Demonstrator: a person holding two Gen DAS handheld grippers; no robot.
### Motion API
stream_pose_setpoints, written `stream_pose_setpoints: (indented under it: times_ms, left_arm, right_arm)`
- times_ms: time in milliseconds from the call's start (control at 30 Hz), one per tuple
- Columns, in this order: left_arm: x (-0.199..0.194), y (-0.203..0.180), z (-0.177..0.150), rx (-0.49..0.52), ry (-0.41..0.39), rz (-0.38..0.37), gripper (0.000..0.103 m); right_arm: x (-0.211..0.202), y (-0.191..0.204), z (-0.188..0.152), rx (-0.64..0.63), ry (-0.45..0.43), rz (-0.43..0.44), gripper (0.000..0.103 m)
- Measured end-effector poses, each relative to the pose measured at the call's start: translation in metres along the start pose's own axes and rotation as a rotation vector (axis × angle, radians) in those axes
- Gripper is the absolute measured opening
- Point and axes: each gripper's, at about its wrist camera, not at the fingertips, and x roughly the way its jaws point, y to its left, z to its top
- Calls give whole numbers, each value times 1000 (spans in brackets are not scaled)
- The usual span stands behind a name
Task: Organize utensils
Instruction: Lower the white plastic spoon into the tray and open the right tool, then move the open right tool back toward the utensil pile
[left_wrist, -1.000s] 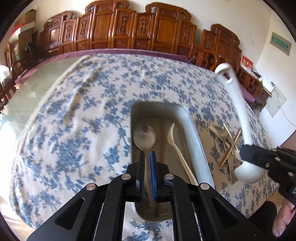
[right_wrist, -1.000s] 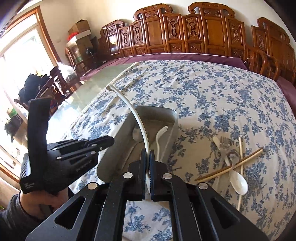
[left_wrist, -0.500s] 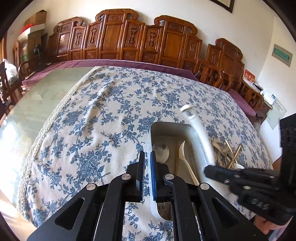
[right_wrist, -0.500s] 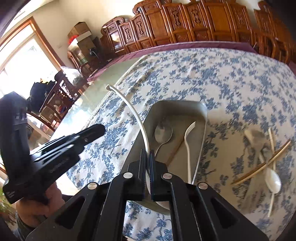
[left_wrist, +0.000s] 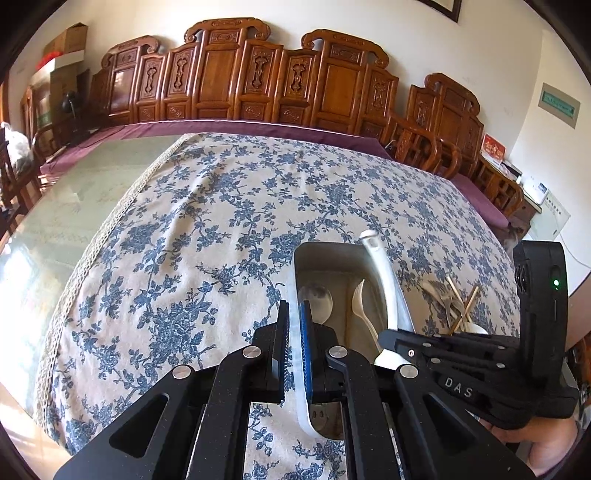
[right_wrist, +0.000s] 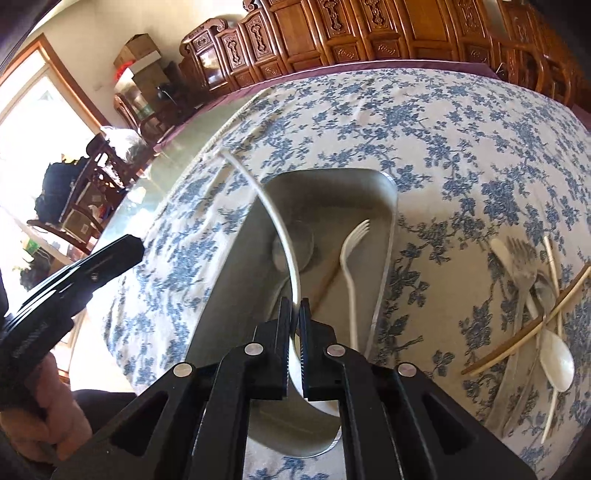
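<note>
Both tongs (left_wrist: 293, 345) (right_wrist: 294, 328) angled down over tray (right_wrist: 384, 273)

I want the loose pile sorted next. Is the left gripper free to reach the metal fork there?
Probably not: the left gripper is clamped on the tray rim, and the right gripper sits between it and the metal fork.

The white ladle's (right_wrist: 275, 218) bowl is hidden behind the right claw (right_wrist: 294, 325). The tray's (left_wrist: 301, 254) near end is covered by the left claw (left_wrist: 294, 343). The utensil pile (right_wrist: 532, 291) is cut off at the right edge.
</note>
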Motion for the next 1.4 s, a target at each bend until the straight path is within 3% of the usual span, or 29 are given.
stream_pose_setpoints:
  times_ms: [367,633,700,933,1133,1400]
  left_arm:
    - [2,-5,-2,18,5,0,5]
    - [5,-13,-3,37,10,-3,5]
    - [6,-18,-4,47,12,-6,9]
    - [8,-44,-6,97,12,-29,39]
    - [13,-68,-9,132,19,-52,48]
    - [25,-110,-21,221,37,-77,48]
  right_arm:
    - [-1,-6,6,-47,-19,-52,14]
    - [-28,-8,5,-111,-83,-63,14]
    - [-40,-14,1,-136,-101,-87,14]
    - [-88,-70,-14,-164,-159,-223,14]
    - [-111,-122,-24,-111,-180,-296,17]
    - [-110,-161,-43,-39,-186,-314,19]
